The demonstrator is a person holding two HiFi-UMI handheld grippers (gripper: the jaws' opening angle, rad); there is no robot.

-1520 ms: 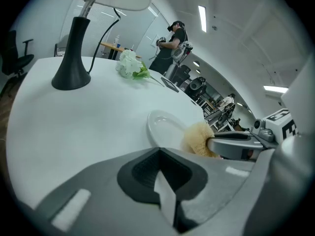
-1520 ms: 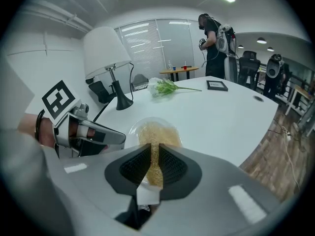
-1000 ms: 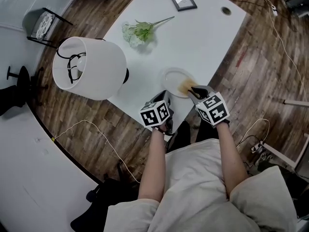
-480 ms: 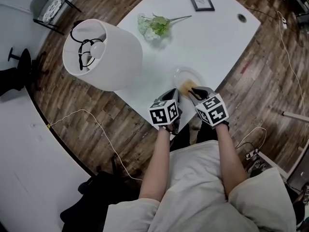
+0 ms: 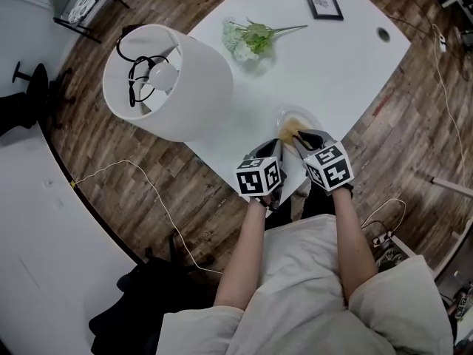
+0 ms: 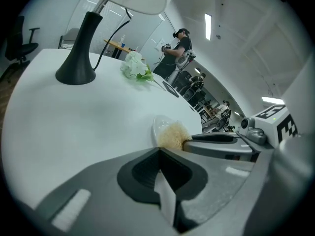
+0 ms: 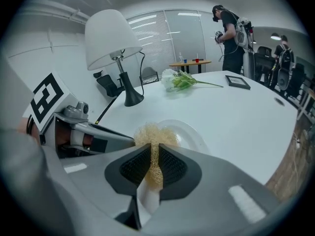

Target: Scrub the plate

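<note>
The right hand-held gripper (image 7: 153, 150) was clamped on a tan scrubber (image 7: 150, 132), whose tuft sat over the near part of the plate (image 7: 193, 132). The plate lay straight ahead of it, near the surface's (image 7: 236, 107) edge. The left hand-held gripper (image 6: 158, 150), jaws together and empty, pointed at the plate's left rim, so the right was nearer for scrubbing.

I'm in an office-like room: strip lights (image 6: 207, 26) overhead, glass walls (image 7: 184, 33), a swivel chair (image 6: 19, 45), wood floor (image 5: 414, 124) round my white surface (image 5: 347, 58), a person (image 7: 229, 26) standing beyond.
</note>
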